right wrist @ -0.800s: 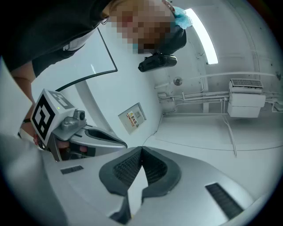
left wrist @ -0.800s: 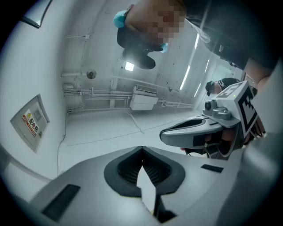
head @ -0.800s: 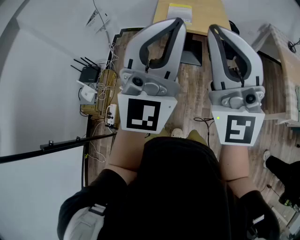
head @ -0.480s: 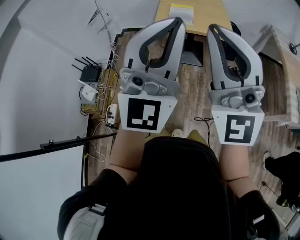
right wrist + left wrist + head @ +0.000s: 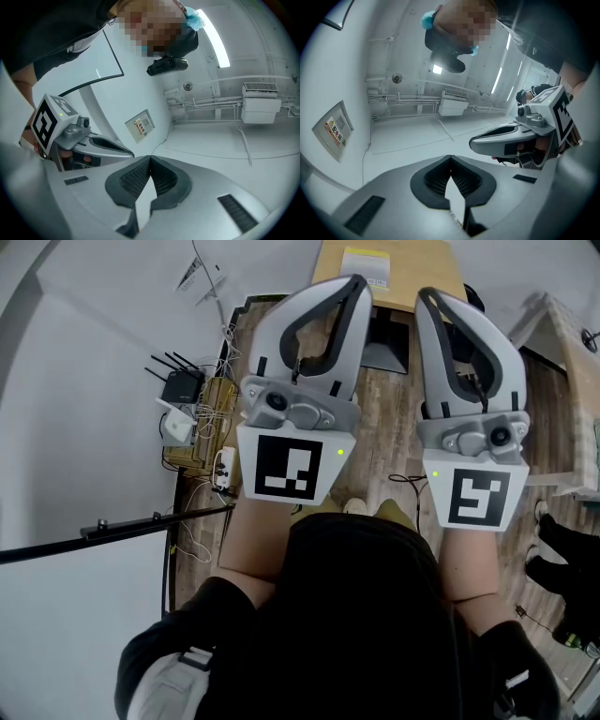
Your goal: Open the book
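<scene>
The left gripper [image 5: 355, 281] and the right gripper [image 5: 427, 294] are held side by side in front of the person's dark-clothed body, with their tips tilted upward. In the left gripper view, the ribbed pads are seen pressed together at the tip, with nothing between them. The same is seen in the right gripper view: the jaws are closed on each other and empty. Behind both pairs of jaws only white wall and ceiling are seen, with a wall-mounted air conditioner [image 5: 259, 96] and a strip light [image 5: 216, 37].

The book [image 5: 361, 265], yellow-covered with a white label, is seen in the head view lying flat on a light wooden table [image 5: 417, 266] at the top of the frame. It lies beyond the tips of both grippers and is touched by neither. In that view the closed tip of the left gripper comes just below the book's near edge, while the right gripper's tip lies to the book's right and lower.

A small green light is lit on each marker cube. A black router [image 5: 178, 387] with antennas is seen on the wooden floor to the left, among cables.
</scene>
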`<state>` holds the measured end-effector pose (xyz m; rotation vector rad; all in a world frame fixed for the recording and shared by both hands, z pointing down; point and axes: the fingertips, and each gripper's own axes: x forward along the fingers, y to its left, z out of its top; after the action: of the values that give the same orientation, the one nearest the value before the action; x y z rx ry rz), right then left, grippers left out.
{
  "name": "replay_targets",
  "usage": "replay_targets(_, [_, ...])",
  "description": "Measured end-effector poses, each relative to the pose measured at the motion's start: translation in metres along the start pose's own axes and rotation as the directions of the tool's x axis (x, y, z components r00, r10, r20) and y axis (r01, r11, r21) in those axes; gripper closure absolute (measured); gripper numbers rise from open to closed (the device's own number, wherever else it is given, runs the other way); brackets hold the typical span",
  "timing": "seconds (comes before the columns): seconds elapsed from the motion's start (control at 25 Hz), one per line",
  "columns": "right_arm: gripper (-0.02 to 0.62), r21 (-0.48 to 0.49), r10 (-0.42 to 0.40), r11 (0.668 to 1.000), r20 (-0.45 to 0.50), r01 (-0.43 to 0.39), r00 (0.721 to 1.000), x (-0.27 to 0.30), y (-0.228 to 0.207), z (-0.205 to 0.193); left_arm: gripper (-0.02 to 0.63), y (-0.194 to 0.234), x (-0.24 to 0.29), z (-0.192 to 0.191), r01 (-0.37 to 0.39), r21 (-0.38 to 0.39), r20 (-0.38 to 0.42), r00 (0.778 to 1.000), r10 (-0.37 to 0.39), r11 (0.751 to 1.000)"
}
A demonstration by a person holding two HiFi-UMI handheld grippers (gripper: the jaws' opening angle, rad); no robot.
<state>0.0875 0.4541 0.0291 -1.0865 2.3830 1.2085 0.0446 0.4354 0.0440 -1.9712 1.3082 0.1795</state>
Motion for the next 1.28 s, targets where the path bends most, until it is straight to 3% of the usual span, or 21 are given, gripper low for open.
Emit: replay_targets(1.28, [0.566,0.016,-0.003,1.0,-0.033,0.004,0.999,-0.003,-0.016,-0.03,0.6,-0.014,0.026,-0.02,0.028,-0.012,-0.017,0.999,-0.028,1.0])
